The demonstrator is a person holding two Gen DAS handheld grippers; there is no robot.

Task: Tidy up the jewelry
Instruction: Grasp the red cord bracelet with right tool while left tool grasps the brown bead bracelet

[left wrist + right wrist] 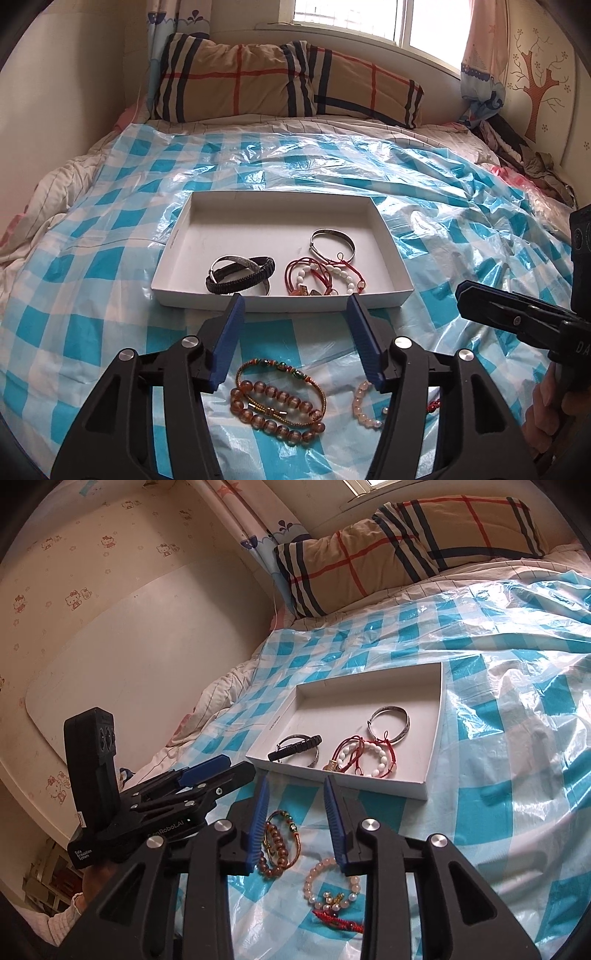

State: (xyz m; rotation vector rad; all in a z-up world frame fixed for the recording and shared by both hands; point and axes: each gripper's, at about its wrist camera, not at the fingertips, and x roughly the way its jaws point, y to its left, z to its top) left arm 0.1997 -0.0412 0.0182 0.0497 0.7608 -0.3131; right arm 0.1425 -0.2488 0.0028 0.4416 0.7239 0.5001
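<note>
While both tools (295, 332) (295, 812) gape empty: bangles (332, 242), cords in white tray (177, 236).

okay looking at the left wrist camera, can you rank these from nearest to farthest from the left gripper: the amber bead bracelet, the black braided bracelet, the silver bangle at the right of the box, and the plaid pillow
1. Amber bead bracelet, on the plastic sheet, low between the left gripper fingers.
2. Black braided bracelet, at the box's near left.
3. Silver bangle, farther back on the box's right.
4. Plaid pillow, at the head of the bed.
</note>
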